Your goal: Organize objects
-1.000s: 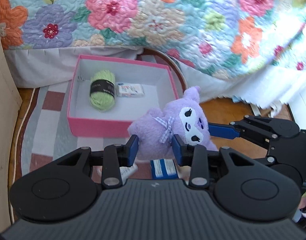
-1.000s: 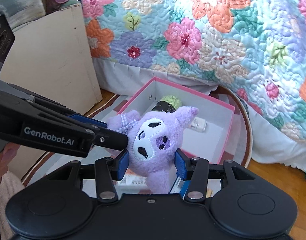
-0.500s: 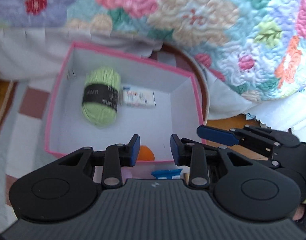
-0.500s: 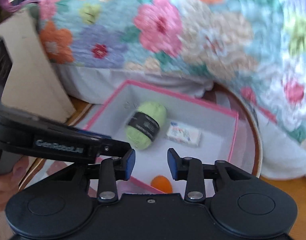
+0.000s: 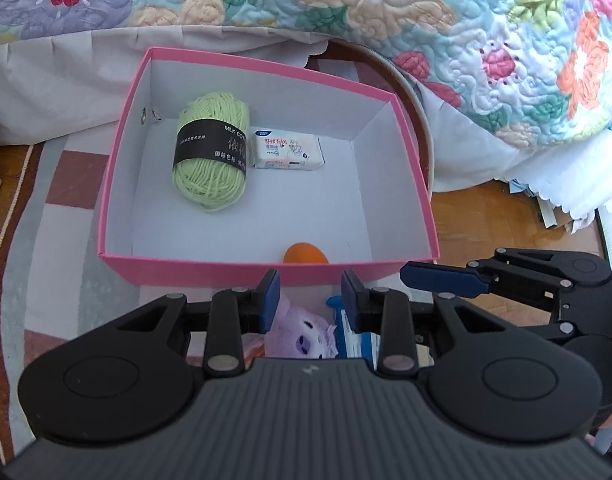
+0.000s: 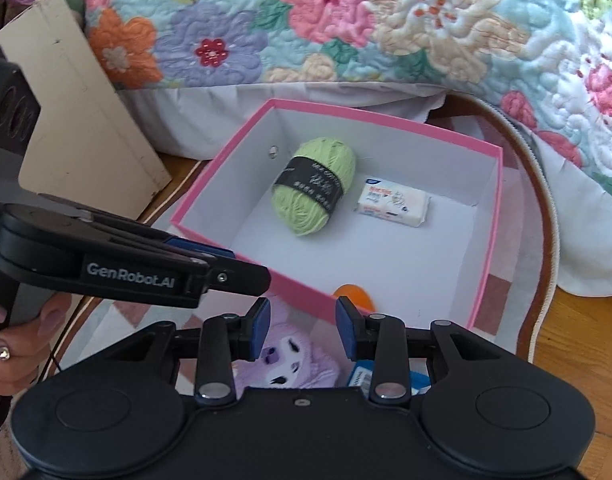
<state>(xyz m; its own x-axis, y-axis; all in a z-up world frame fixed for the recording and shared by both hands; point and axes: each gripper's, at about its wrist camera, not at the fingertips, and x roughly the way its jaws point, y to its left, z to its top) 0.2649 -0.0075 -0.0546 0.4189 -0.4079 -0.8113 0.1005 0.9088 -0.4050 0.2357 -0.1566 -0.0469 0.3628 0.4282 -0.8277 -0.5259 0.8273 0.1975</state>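
Both claws hang above the near wall of the pink box (image 5: 266,272). Left gripper (image 5: 311,292): fingers apart, nothing between them. Right gripper (image 6: 302,320): fingers apart, also holding nothing. Purple plush toy (image 5: 302,340) lies on the rug (image 5: 66,240) just outside the near wall, under both grippers, beside a blue-and-white packet (image 5: 358,336). Inside the box: green yarn ball (image 5: 210,160) far left, white tissue pack (image 5: 288,154) just right of it, orange ball (image 5: 306,254) against the near wall.
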